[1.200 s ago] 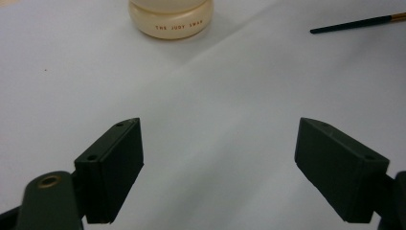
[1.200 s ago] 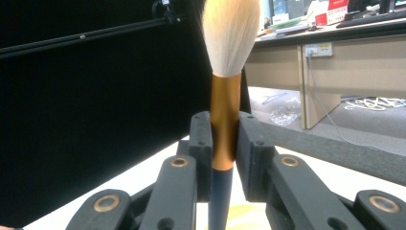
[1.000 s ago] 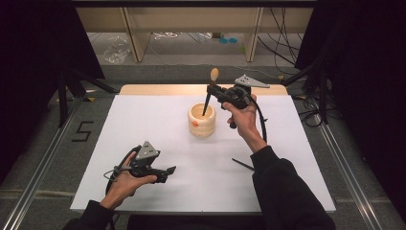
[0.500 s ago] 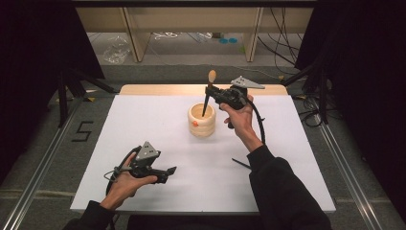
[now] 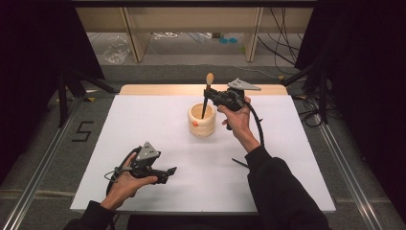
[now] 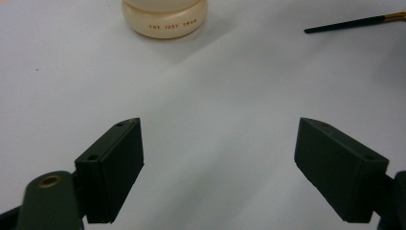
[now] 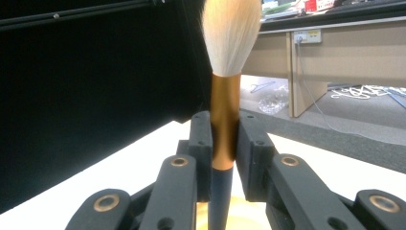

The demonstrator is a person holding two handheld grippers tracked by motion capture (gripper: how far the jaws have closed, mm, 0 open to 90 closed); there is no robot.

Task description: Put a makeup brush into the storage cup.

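A cream round holder [image 5: 202, 120] stands mid-table on the white sheet; its base with red lettering shows at the top of the left gripper view [image 6: 165, 19]. My right gripper [image 5: 210, 96] is shut on a make-up brush [image 5: 207, 96], held upright with bristles up and its dark handle reaching down into the holder. In the right gripper view the jaws clamp the brush's copper ferrule [image 7: 225, 120] below the pale bristles. My left gripper [image 5: 170, 172] rests low near the front left, jaws wide open and nothing between them [image 6: 218, 167]. A second thin dark brush [image 5: 241, 163] lies flat on the sheet.
The white sheet [image 5: 143, 124] covers a wooden table whose edge shows at the back [image 5: 158, 89]. Black stands and cables sit at both sides. Shelving legs and clutter lie on the floor beyond the table.
The right gripper with the brush has shifted slightly left, bringing the handle over and into the holder. The left gripper has stayed put.
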